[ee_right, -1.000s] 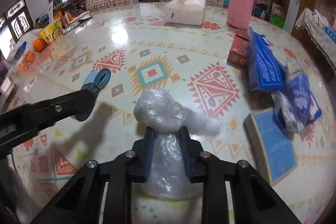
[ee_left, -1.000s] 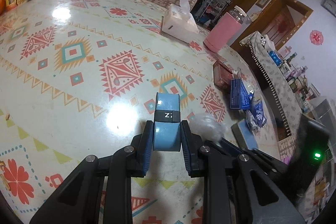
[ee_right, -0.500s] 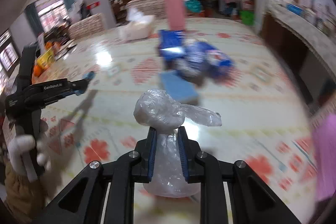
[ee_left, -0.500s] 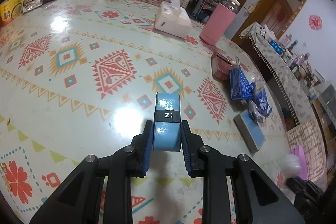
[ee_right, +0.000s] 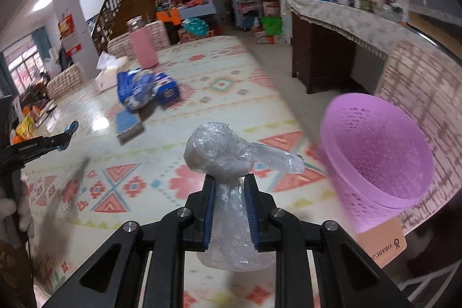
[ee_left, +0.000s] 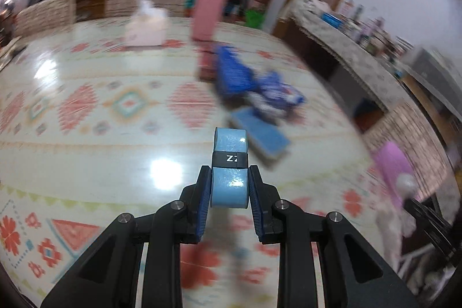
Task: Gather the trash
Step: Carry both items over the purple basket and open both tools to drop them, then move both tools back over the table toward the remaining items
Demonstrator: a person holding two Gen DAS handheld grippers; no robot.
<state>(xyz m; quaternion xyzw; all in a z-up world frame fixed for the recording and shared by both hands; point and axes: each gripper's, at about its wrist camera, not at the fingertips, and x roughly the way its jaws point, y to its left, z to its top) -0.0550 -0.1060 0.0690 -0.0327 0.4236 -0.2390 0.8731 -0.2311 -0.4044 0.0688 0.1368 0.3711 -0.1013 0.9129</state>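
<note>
My left gripper [ee_left: 229, 178] is shut on a light-blue roll with a black band [ee_left: 230, 142], held above the patterned table [ee_left: 86, 163]. My right gripper [ee_right: 229, 186] is shut on a crumpled clear plastic bag [ee_right: 219, 155], whose knotted ball sticks up past the pads. A purple perforated bin [ee_right: 375, 158] stands just right of that bag, beyond the table's edge. The left wrist view shows the same bin [ee_left: 392, 160] at far right with the plastic ball [ee_left: 405, 184] by it. In the right wrist view the left gripper [ee_right: 68, 134] reaches in from the left, held by a gloved hand [ee_right: 13, 210].
A tissue box [ee_left: 145, 25] and a pink bottle [ee_left: 206, 16] stand at the table's far side. Blue packets [ee_left: 251, 82] and a flat blue box [ee_left: 260, 137] lie mid-table. A cloth-covered sideboard [ee_right: 346, 28] runs along the right; chairs [ee_left: 43, 16] stand behind the table.
Both grippers have swung to the right over the table with their loads. The right one has carried the plastic bag to the table's edge, where the purple bin has come into view.
</note>
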